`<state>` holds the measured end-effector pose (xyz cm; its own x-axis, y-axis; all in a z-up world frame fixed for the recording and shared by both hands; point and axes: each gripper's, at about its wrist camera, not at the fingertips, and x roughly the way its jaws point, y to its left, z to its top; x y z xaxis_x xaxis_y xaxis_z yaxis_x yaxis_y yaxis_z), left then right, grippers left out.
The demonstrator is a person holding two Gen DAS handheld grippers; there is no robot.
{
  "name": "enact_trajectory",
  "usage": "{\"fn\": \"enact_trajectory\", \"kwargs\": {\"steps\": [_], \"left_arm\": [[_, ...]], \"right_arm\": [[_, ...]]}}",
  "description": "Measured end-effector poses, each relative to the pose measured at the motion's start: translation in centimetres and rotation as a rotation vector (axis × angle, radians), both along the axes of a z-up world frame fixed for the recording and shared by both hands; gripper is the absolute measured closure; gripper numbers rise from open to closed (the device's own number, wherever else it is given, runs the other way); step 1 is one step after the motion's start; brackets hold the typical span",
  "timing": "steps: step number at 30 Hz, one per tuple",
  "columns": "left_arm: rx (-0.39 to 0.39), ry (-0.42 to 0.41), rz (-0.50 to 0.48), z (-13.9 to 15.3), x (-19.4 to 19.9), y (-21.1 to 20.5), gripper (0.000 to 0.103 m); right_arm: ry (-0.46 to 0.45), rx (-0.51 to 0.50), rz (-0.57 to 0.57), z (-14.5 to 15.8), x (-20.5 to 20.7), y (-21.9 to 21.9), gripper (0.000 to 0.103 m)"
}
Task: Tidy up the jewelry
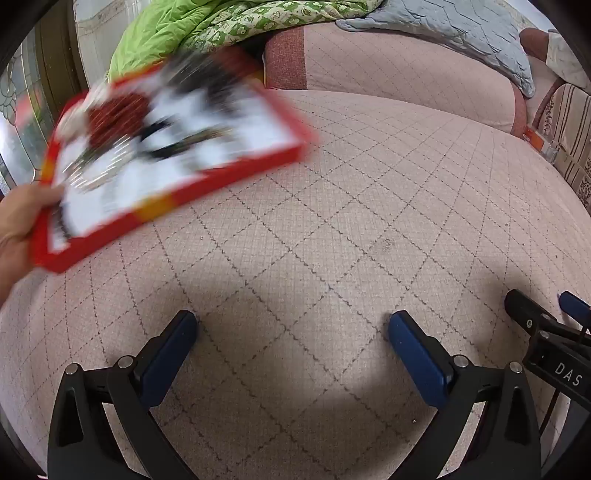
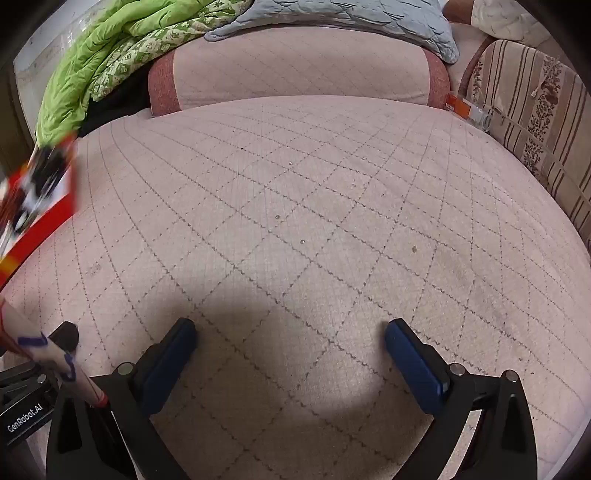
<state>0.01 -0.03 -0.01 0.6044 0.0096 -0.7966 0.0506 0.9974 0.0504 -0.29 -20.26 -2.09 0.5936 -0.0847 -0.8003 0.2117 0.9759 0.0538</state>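
Barely starting — blurred red-framed tray of jewelry [image 1: 173, 147] being held by a bare hand [image 1: 22, 225] over the pink quilted mattress [image 1: 332, 221]. Left gripper [image 1: 291, 332] and right gripper [image 2: 290, 339] both gaping wide, gripping nothing — sorting all remaining.

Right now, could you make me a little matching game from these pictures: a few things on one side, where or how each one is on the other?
Things:
1. red tray
2. green quilt
3. grey pillow
4. left claw

Places or states:
A. open, holding nothing, over the pink mattress
B. bunched up at the far left corner
C. held up by a bare hand, blurred
D. lying along the far edge, towards the right

Pairs: 1-C, 2-B, 3-D, 4-A
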Motion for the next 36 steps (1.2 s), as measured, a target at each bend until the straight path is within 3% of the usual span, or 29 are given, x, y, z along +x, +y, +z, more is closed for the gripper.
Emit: {"fn": "enact_trajectory", "kwargs": {"steps": [21,36], "left_arm": [[-0.002,-0.002,0.002,-1.6,0.1,-0.6,0.0],[-0.005,-0.005,0.002,-0.7,0.6,-0.7,0.0]], "right_arm": [[0.001,-0.022,-0.002,0.0,-0.3,0.6,0.0],[0.001,-0.021,-0.001,0.0,-0.4,0.7,0.0]]}}
